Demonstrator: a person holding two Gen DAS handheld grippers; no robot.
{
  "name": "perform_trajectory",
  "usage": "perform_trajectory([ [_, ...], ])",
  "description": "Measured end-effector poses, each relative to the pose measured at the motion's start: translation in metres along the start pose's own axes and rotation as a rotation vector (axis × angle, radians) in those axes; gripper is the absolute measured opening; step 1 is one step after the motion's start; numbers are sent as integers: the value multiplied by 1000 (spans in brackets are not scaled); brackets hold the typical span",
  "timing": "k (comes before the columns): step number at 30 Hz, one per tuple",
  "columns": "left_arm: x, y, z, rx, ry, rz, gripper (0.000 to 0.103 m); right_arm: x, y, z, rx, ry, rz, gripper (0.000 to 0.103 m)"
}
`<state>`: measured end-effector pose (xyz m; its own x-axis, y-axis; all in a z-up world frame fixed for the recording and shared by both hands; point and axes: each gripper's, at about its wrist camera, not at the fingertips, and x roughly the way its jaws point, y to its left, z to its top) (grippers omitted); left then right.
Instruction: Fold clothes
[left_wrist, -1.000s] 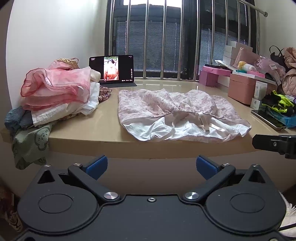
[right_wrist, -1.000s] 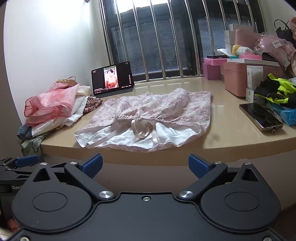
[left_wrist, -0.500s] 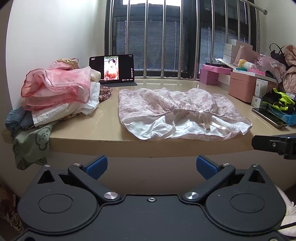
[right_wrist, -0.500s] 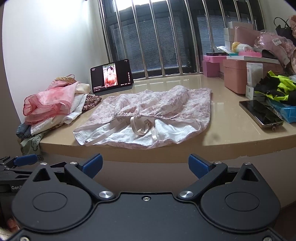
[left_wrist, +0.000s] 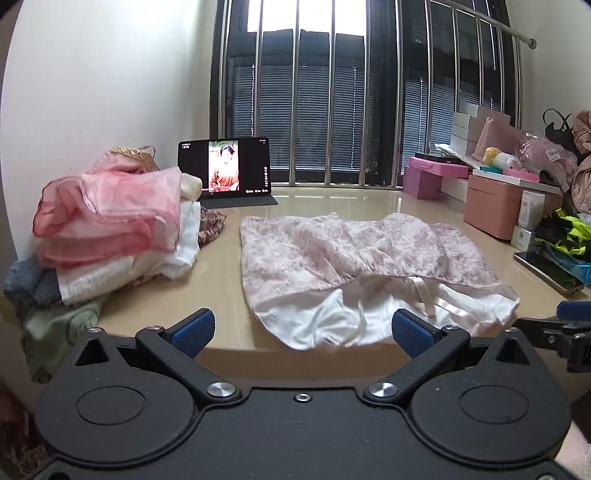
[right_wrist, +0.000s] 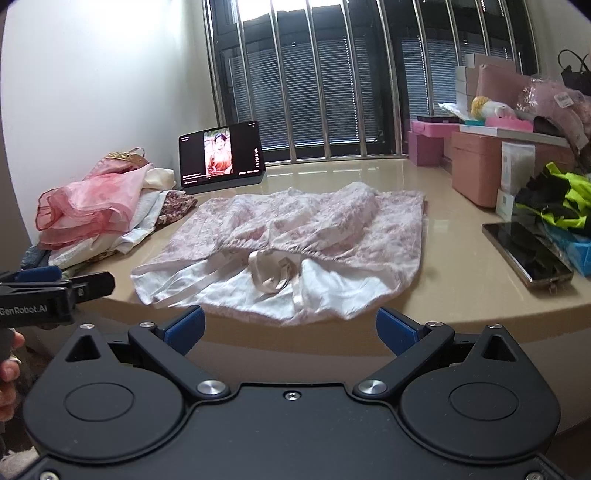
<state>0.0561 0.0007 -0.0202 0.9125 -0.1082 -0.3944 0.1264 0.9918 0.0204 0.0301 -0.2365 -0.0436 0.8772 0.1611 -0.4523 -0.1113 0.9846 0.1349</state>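
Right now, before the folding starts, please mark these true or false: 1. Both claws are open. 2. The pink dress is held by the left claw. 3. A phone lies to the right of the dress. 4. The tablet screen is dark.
1. True: the left claw and the right claw are both open and empty.
2. False: the pink dress lies flat on the table, held by neither.
3. True: the phone lies there.
4. False: the tablet shows a picture.
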Motion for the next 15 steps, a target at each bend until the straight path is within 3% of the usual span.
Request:
perform_trajectory([
  [3, 12, -3, 9, 95, -11, 25, 103, 9, -4, 10, -50, 5, -25, 99],
  [8, 52, -18, 27, 347, -26, 76, 102, 41, -5, 39, -236, 2, -95, 81],
  [12, 100, -34, 30, 579, 45, 68, 79, 90, 1, 59, -434, 105, -75, 64],
  [15, 124, -41, 27, 688, 105, 9, 75, 122, 10, 61, -597, 180, -54, 55],
])
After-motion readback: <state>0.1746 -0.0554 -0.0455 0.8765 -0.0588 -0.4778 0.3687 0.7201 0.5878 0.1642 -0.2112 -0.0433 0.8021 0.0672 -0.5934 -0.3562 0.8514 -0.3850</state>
